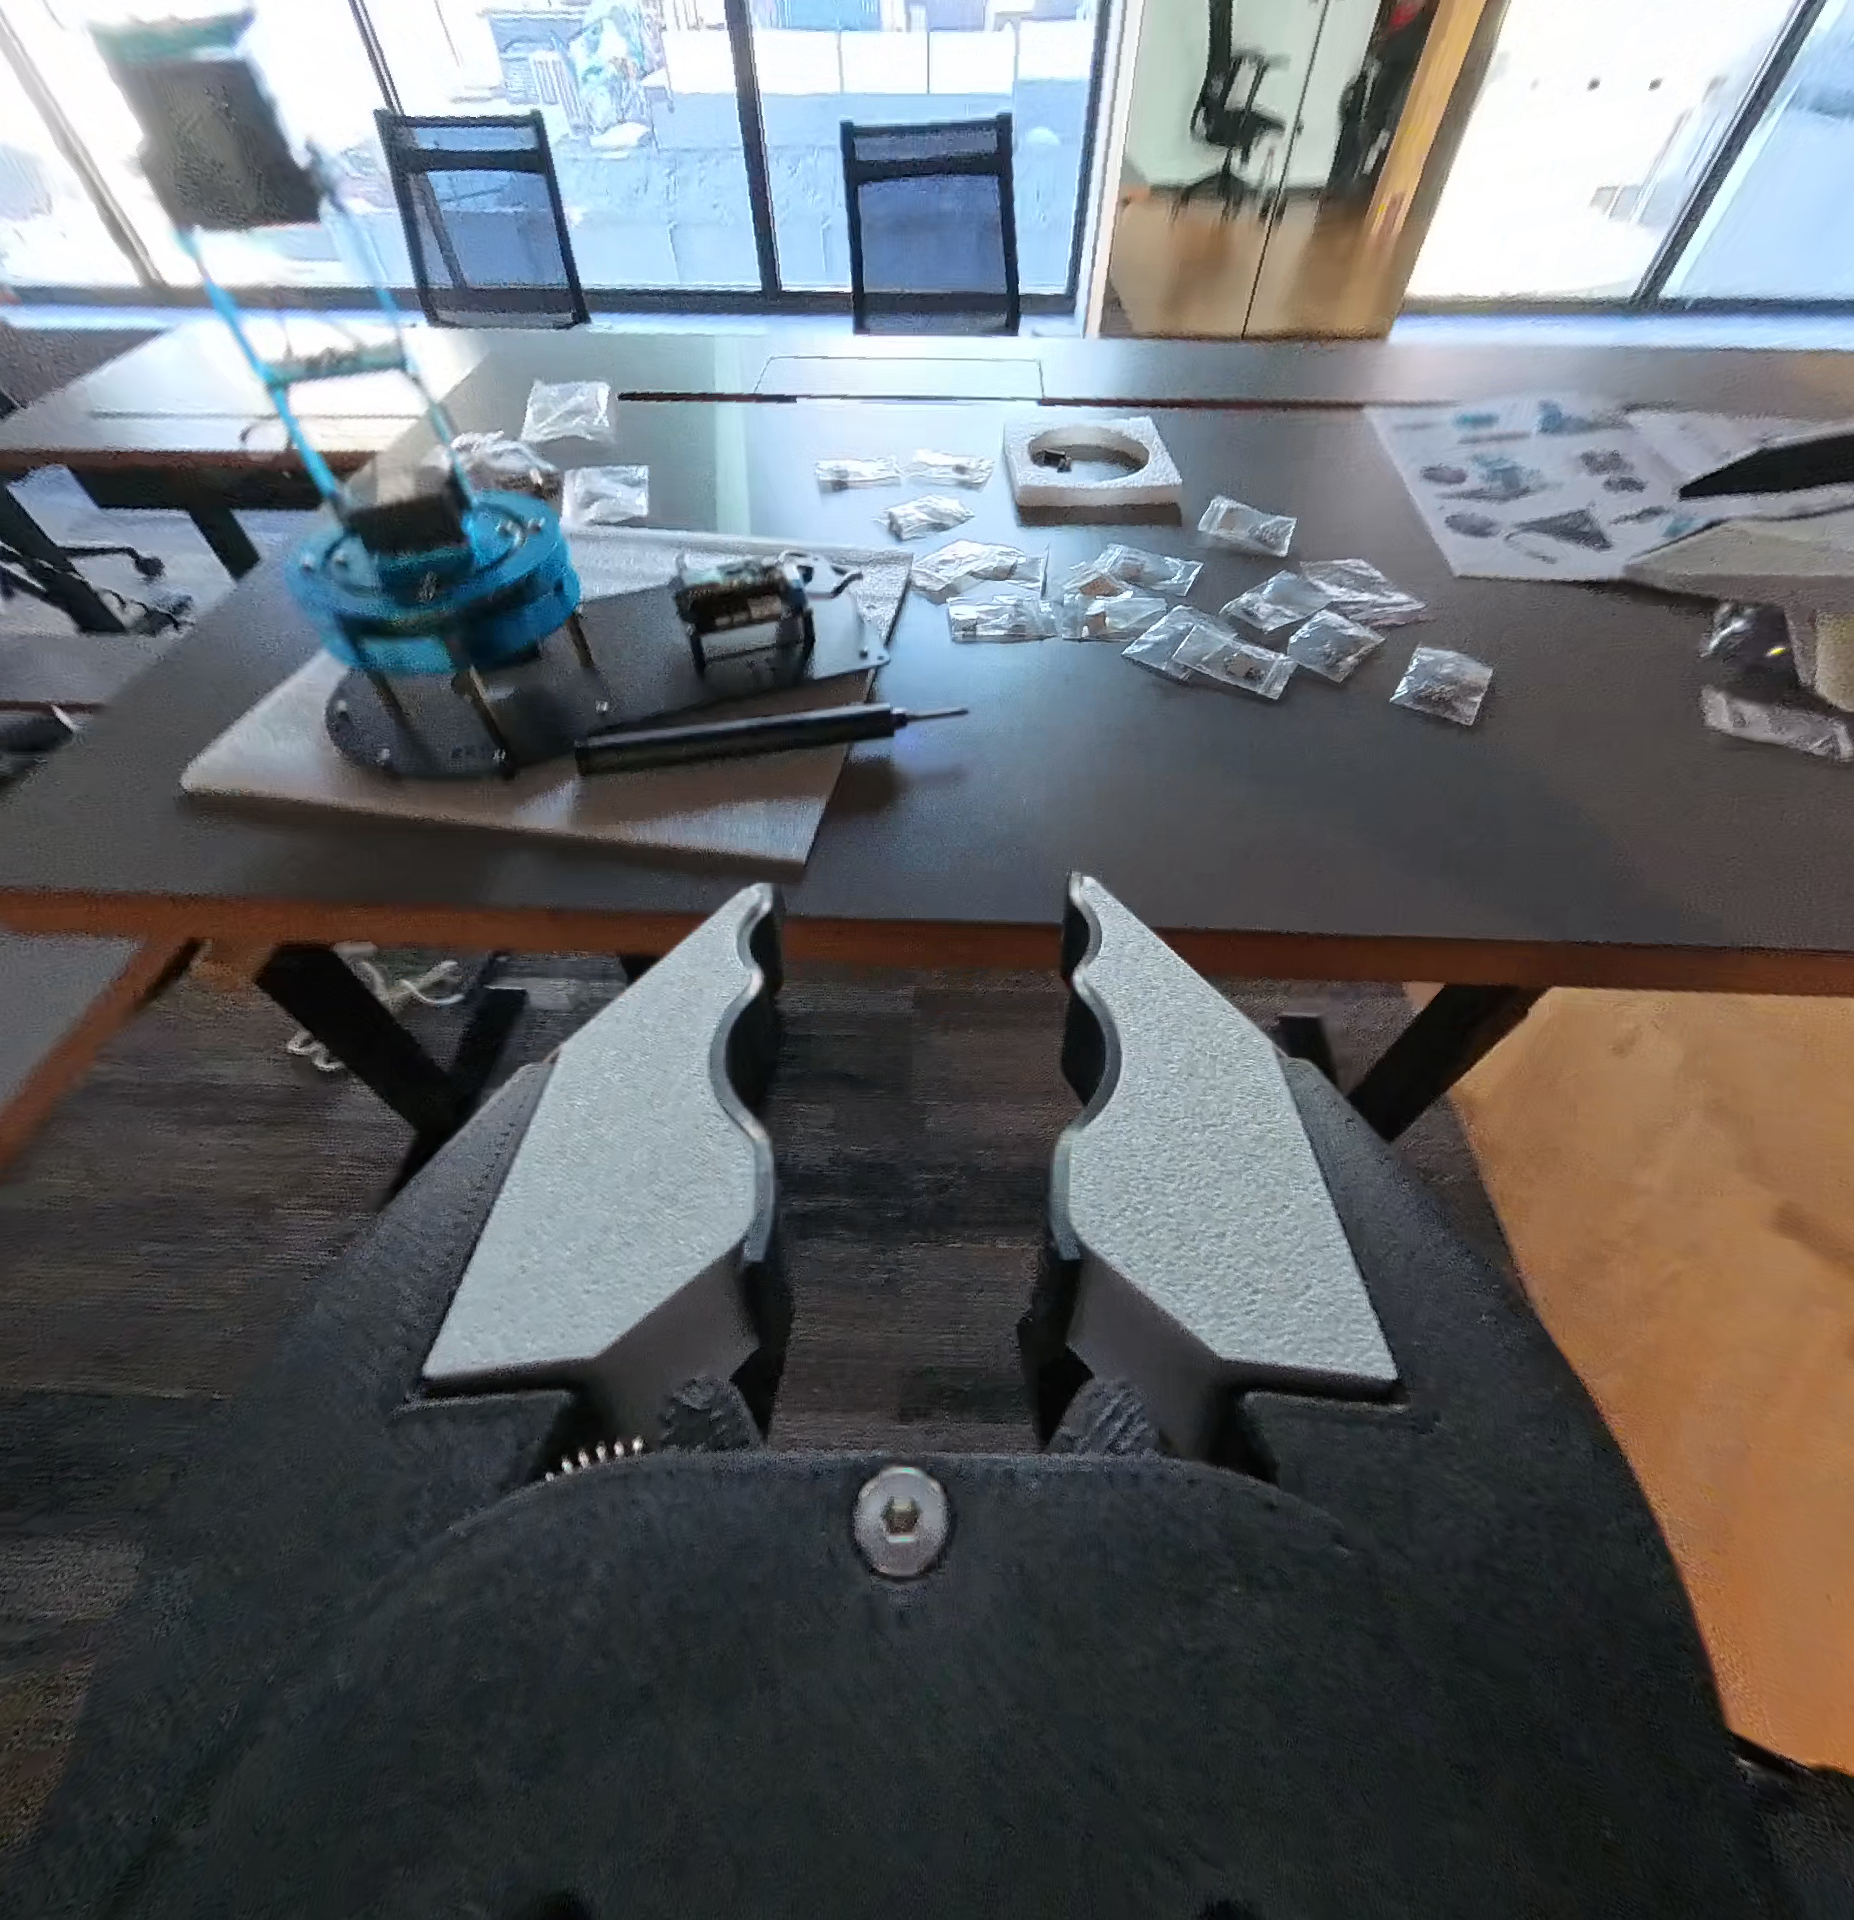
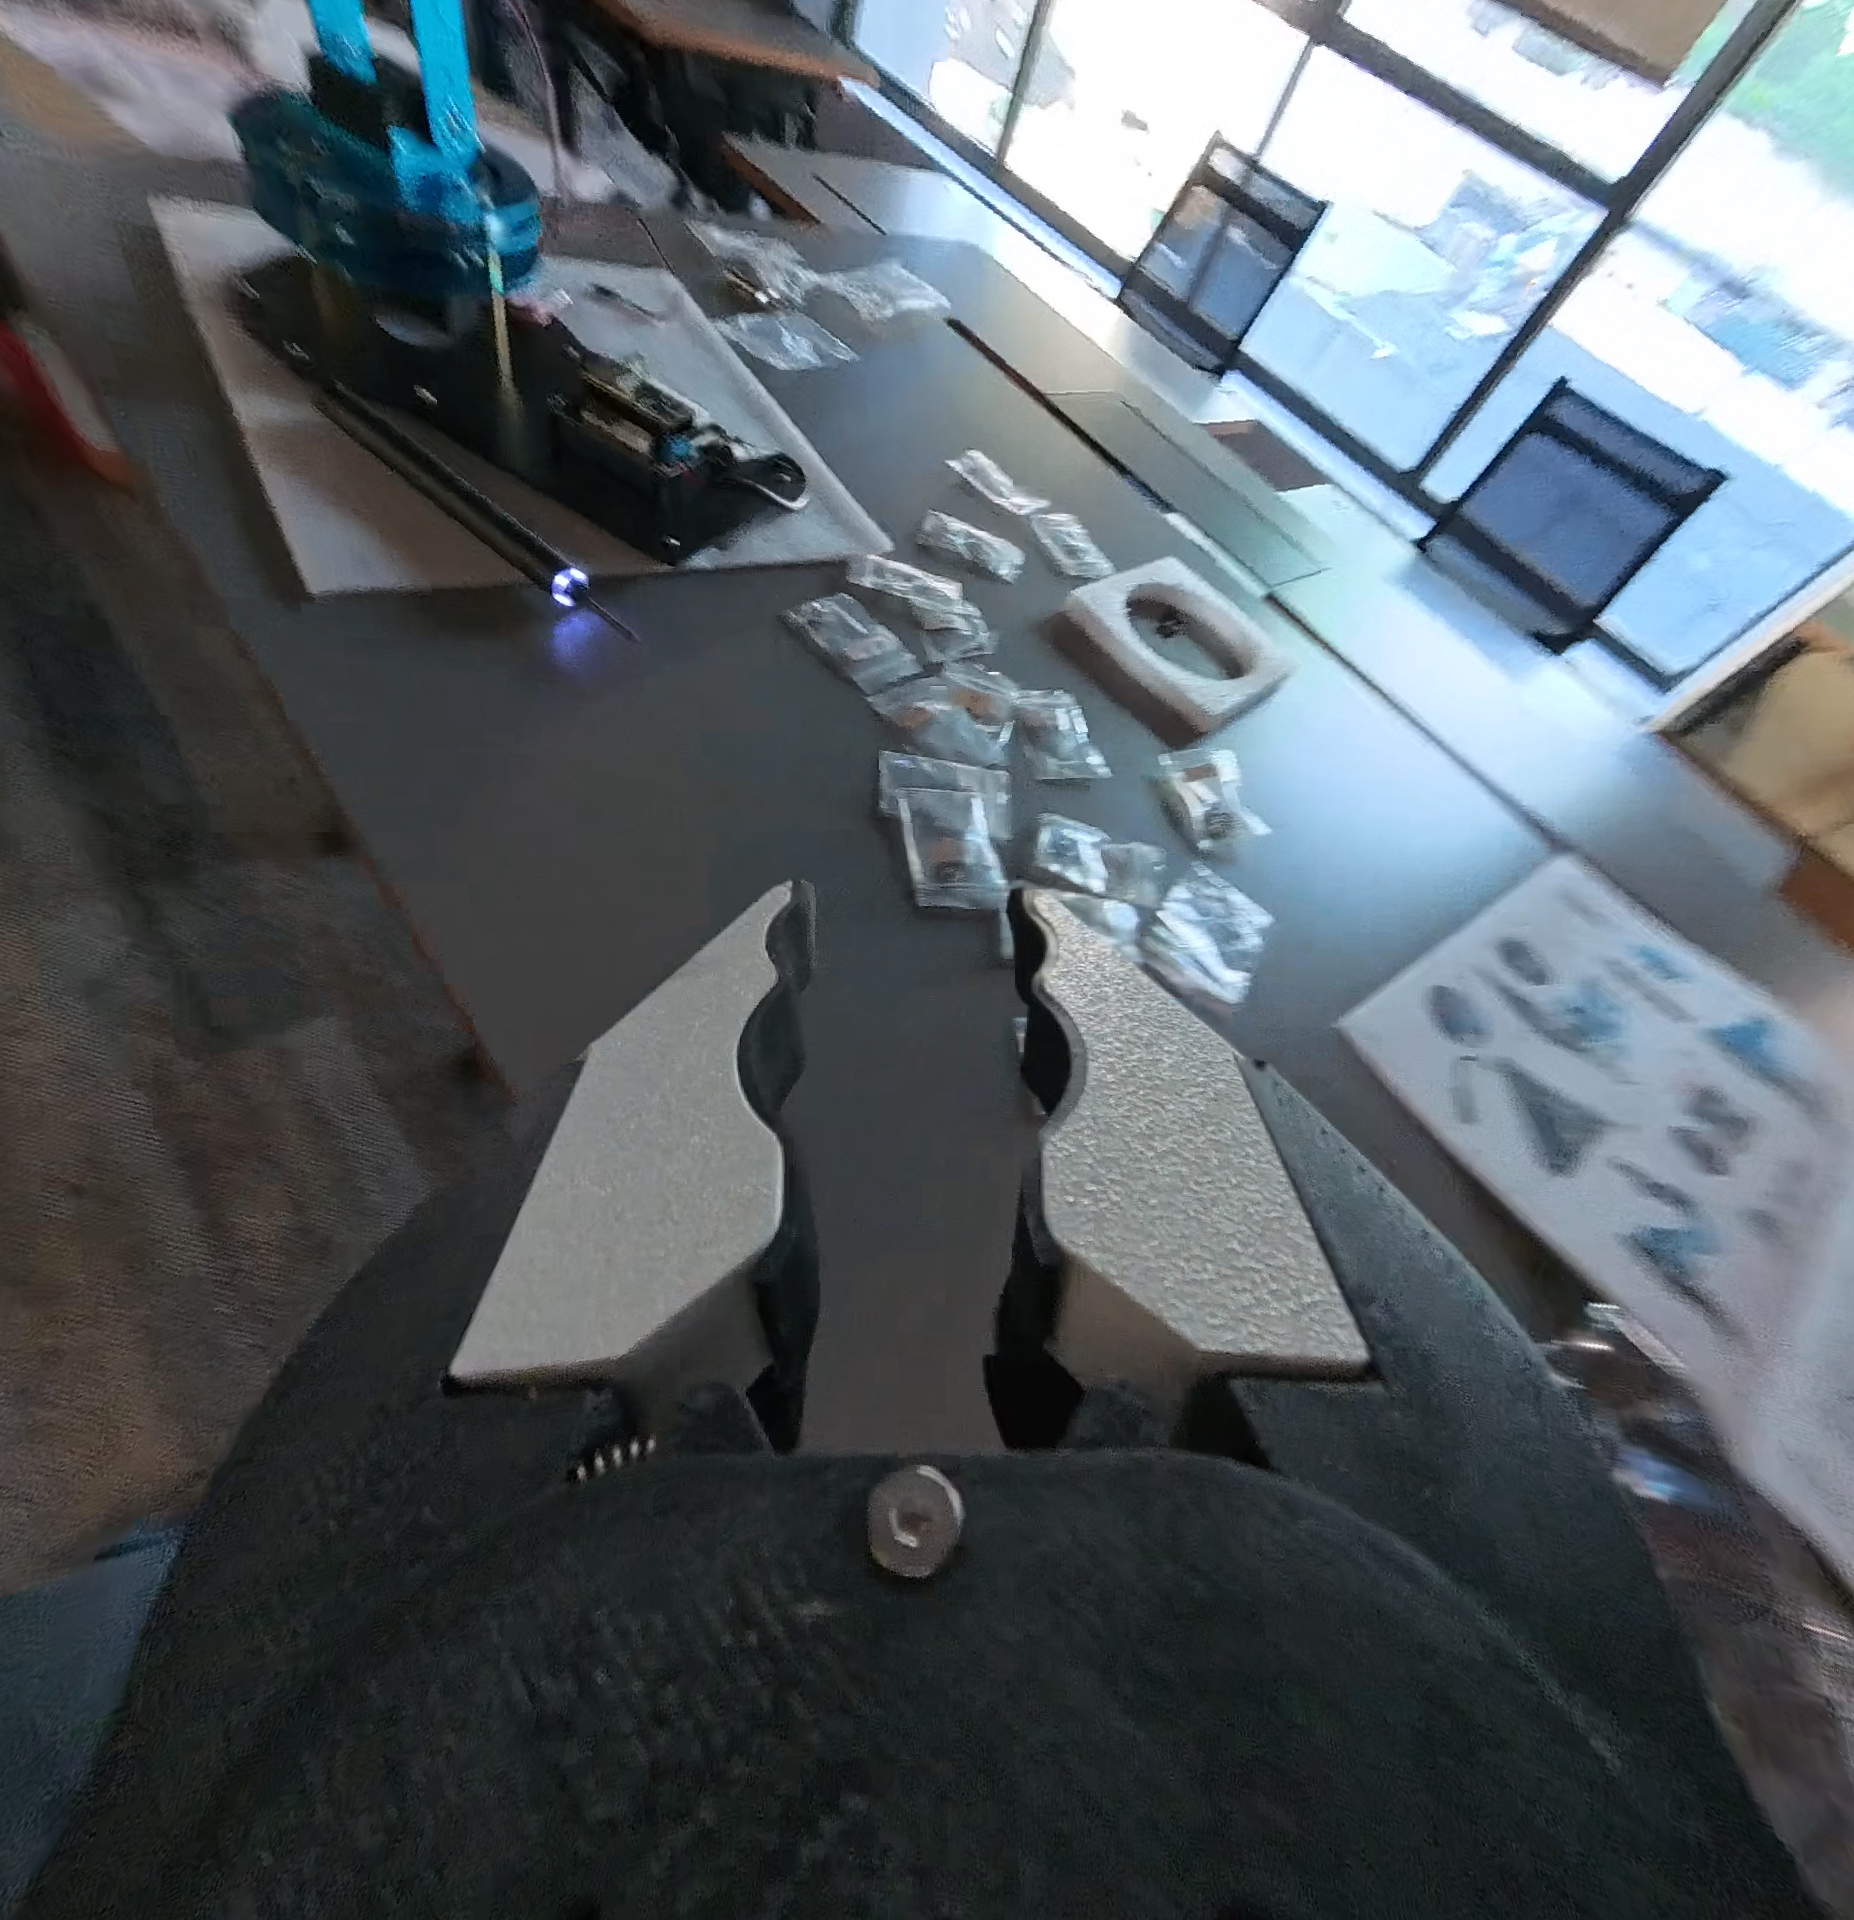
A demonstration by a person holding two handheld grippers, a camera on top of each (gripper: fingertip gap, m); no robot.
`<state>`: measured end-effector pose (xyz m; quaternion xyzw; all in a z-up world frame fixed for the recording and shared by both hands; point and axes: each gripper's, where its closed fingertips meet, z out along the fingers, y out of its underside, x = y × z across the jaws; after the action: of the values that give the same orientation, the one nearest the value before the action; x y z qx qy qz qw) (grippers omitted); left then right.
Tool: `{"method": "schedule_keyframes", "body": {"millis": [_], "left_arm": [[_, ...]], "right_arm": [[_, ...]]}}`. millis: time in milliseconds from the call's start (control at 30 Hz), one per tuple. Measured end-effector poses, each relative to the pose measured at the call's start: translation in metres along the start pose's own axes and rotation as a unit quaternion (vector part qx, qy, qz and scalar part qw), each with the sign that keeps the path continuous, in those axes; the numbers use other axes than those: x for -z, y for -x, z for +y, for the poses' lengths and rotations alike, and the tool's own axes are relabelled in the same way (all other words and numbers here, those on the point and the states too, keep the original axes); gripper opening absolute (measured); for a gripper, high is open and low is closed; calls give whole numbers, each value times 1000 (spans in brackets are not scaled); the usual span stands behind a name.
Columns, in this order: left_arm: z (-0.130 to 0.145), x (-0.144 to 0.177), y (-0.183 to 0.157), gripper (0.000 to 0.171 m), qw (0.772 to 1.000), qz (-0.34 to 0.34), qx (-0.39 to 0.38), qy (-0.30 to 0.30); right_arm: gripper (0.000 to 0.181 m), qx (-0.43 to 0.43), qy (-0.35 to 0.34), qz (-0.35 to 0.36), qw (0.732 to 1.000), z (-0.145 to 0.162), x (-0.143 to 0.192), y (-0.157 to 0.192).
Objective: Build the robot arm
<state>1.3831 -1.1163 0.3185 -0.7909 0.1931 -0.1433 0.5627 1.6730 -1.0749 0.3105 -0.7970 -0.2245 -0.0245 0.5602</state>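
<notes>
My left gripper (image 1: 921, 906) is open and empty, held off the near edge of the dark table (image 1: 1110, 810), above the floor. My right gripper (image 2: 910, 909) is open and empty, low over the table, its tips just short of several small clear plastic bags of parts (image 2: 949, 831). A blue robot-arm kit (image 1: 435, 582) stands on a black base plate on a grey mat (image 1: 507, 800), also in the right wrist view (image 2: 383, 177). A black electric screwdriver (image 1: 736, 732) lies on the mat's front edge; its tip light glows in the right wrist view (image 2: 568, 584).
A white foam square with a round hole (image 1: 1094, 468) lies behind the bags (image 1: 1214, 623). An illustrated instruction sheet (image 1: 1525, 488) lies at the right, where the other gripper (image 1: 1775, 530) shows. Two black chairs (image 1: 933, 218) stand by the windows. A small black motor block (image 1: 746, 623) sits on the plate. Tip to tip, the grippers are about 30 cm apart. My left gripper's tips are some 25 cm from the black electric screwdriver (image 1: 736, 732). My right wrist view (image 2: 456, 485) looks at it from another angle.
</notes>
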Motion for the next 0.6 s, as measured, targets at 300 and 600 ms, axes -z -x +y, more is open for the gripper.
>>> {"method": "schedule_keyframes", "body": {"millis": [300,600], "left_arm": [[40,74,110,43,997,-55,47,-15],[22,105,202,31,996,-81,27,-36]], "right_arm": [[15,-123,-3,-145,982,-5,-74,-20],[3,-83,86,-184,976,-21,-233,-82]]}}
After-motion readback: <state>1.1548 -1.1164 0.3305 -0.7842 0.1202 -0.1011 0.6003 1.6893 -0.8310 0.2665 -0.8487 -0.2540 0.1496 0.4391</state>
